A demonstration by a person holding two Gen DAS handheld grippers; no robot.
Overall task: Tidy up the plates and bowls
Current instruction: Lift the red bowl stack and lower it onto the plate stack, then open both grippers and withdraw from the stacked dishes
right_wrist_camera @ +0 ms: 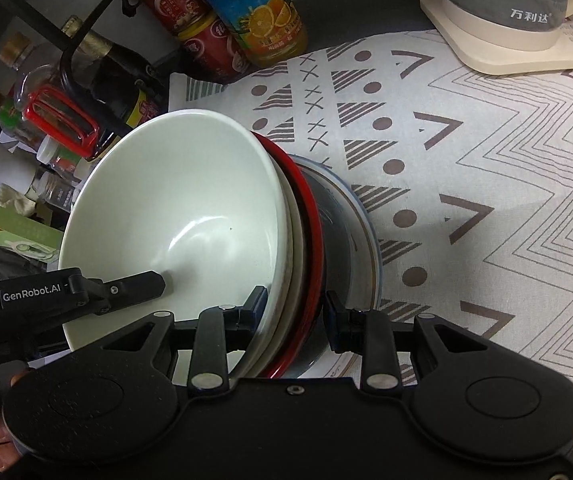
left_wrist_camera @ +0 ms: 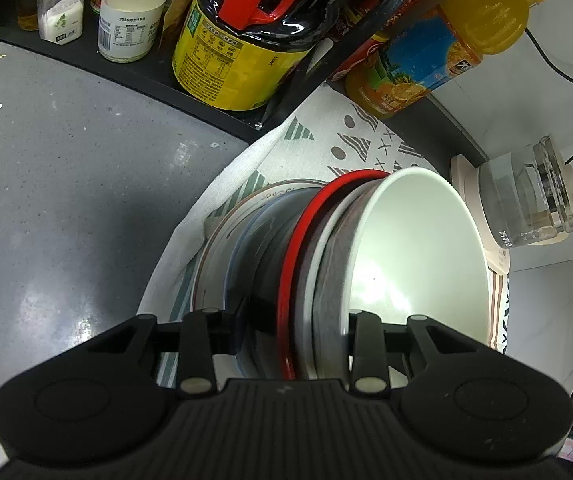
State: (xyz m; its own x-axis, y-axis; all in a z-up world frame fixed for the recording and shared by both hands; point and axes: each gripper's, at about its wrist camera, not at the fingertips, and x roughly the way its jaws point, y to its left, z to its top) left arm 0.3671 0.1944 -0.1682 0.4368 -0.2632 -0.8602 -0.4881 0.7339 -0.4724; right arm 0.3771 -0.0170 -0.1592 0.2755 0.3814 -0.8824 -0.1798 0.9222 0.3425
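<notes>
A stack of nested dishes stands on the patterned cloth (right_wrist_camera: 466, 168): a white bowl (left_wrist_camera: 414, 256) (right_wrist_camera: 182, 208) on top, a white plate, a red plate (left_wrist_camera: 306, 240) (right_wrist_camera: 310, 216), a dark bowl (right_wrist_camera: 338, 220) and a white plate (left_wrist_camera: 222, 248) at the bottom. My left gripper (left_wrist_camera: 286, 320) clamps the stack's rim from one side, one finger inside the white bowl. My right gripper (right_wrist_camera: 292, 308) clamps the opposite rim across the white bowl, plates and dark bowl. The left gripper's finger (right_wrist_camera: 134, 284) shows inside the bowl in the right wrist view.
A black rack with bottles and jars (left_wrist_camera: 238, 40) lines the back. An orange juice bottle (left_wrist_camera: 446, 44) (right_wrist_camera: 254, 12) and red cans (right_wrist_camera: 194, 12) stand beside it. A glass kettle on its cream base (left_wrist_camera: 526, 196) (right_wrist_camera: 518, 12) stands on the cloth. Grey counter (left_wrist_camera: 66, 168) lies to the left.
</notes>
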